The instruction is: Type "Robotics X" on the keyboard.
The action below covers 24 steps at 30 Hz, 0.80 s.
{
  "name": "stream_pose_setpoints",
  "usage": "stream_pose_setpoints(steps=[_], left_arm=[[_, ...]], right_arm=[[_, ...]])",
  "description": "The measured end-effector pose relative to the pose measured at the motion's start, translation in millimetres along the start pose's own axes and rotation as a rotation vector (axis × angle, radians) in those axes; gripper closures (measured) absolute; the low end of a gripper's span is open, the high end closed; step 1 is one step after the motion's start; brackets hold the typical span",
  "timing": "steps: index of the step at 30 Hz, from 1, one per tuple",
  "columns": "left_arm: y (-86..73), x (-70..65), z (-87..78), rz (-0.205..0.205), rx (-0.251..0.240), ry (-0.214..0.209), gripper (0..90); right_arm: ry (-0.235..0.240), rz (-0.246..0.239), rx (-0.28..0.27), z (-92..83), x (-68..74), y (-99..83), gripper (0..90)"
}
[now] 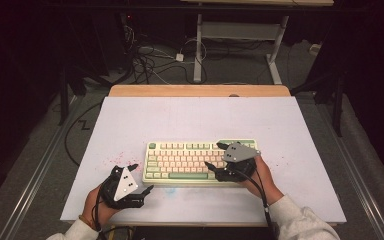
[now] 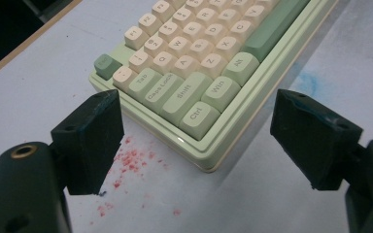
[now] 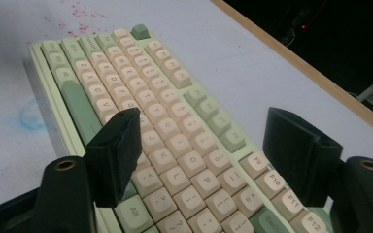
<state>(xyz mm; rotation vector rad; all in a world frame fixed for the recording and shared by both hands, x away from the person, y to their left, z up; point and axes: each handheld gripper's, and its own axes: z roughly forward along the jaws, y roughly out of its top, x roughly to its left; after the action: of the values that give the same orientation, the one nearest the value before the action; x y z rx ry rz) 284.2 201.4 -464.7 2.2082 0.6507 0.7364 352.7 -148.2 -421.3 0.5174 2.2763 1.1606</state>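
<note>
keyboard [image 1: 200,161] lies on counter [image 1: 200,115], near front edge, a bit right of middle. left tool [image 1: 140,177] sits just off keyboard's front left corner, over bare counter. right tool [image 1: 215,155] hangs above keyboard's right half, over keys. floor cables [image 1: 147,57] lie behind counter, well apart.

The right gripper [image 3: 201,155] rises from the bottom of the frame with its two black jaws set wide apart and nothing between the pads. Beneath them a pale green keyboard [image 3: 141,111] with cream keys runs from lower right toward the upper left, on a white table [image 3: 252,68] whose wooden edge crosses the upper right; red specks dot the upper left, a blue smudge marks the left
</note>
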Motion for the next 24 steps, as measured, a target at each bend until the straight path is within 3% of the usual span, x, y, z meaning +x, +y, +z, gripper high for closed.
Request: stream_pose_setpoints(steps=[7,24], left_arm=[[1.2,-1.2,0.4,0.004,-0.001,-0.002,19.0],[2.5,-1.6,-0.8,0.004,-0.009,0.001,19.0]], right_arm=[[-0.038,0.011,-0.031,-14.5,-0.9,-5.8,23.6],[-0.078,-0.006,-0.063,-51.0,0.7,-28.1,22.8]])
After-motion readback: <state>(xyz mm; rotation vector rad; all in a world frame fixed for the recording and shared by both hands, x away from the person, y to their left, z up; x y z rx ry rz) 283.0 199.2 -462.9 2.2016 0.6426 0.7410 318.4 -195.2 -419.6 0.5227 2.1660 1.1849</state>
